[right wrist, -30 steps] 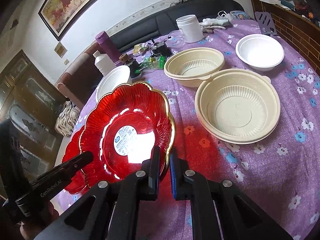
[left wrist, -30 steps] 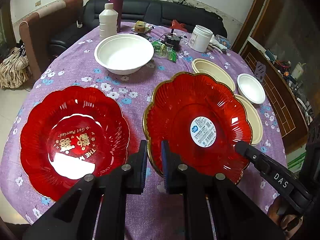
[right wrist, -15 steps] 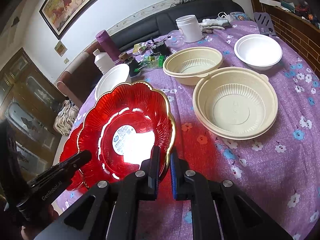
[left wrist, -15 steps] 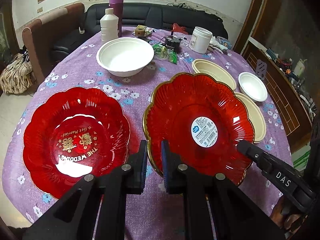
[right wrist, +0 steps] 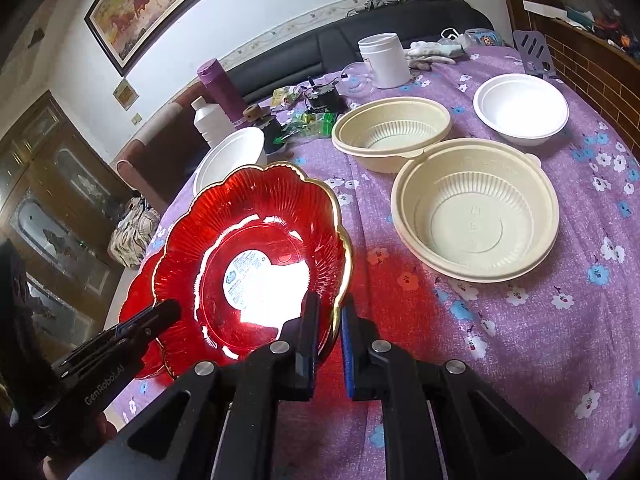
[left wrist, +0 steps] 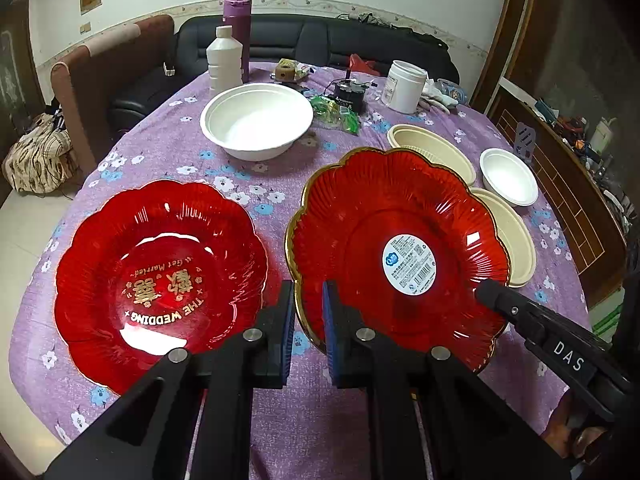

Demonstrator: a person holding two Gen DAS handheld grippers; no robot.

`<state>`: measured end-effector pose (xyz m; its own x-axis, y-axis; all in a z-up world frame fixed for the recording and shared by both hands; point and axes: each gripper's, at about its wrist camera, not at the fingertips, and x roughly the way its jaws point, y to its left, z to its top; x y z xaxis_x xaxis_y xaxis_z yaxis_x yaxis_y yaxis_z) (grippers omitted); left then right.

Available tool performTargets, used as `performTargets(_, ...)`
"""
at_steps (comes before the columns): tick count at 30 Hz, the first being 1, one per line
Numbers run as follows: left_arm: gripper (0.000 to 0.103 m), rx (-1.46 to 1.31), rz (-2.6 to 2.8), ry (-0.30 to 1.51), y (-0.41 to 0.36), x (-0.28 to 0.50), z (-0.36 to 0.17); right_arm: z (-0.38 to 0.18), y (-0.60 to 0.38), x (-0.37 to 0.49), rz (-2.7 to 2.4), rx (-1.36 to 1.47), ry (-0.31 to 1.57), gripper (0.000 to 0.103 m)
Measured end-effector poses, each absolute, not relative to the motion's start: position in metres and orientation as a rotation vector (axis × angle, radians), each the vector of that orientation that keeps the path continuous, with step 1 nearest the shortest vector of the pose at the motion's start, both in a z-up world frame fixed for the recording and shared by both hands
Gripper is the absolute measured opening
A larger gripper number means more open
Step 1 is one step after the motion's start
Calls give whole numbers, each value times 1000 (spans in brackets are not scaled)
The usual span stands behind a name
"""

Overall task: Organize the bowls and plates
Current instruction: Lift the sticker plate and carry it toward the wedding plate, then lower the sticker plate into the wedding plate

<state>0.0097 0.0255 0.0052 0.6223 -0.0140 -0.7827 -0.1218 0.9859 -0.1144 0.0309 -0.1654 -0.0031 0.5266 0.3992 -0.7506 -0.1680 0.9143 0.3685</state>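
A red gold-rimmed plate with a white sticker (left wrist: 400, 240) is held off the table by both grippers. My left gripper (left wrist: 308, 320) is shut on its near left rim. My right gripper (right wrist: 330, 326) is shut on its right rim, and shows in the left wrist view (left wrist: 532, 320). A second red plate with gold wedding lettering (left wrist: 160, 276) lies flat on the table to the left, partly under the held plate in the right wrist view (right wrist: 136, 312). Two beige bowls (right wrist: 476, 208) (right wrist: 392, 128), a small white bowl (right wrist: 520, 110) and a large white bowl (left wrist: 256, 120) stand on the table.
The round table has a purple flowered cloth (left wrist: 280, 420). At the back stand a white bottle (left wrist: 224, 60), a purple flask (left wrist: 238, 36), a white jar (left wrist: 404, 86) and small clutter (left wrist: 340, 100). A black sofa (left wrist: 320, 40) and a brick ledge (right wrist: 592, 40) border the table.
The plate stays gripped by both grippers. Both cameras have risen and pulled back a little, so the held plate sits slightly higher above the table.
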Motion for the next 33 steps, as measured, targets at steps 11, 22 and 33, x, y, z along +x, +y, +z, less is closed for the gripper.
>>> performTargets(11, 11, -161, 99, 861, 34, 5, 12, 7, -153, 33, 372, 245, 937, 9)
performTargets(22, 11, -170, 167, 820, 56, -3, 21, 18, -125, 41, 431, 219, 916, 9)
performTargets(33, 12, -190, 263, 810, 89, -8, 22, 19, -82, 52, 517, 184, 927, 9)
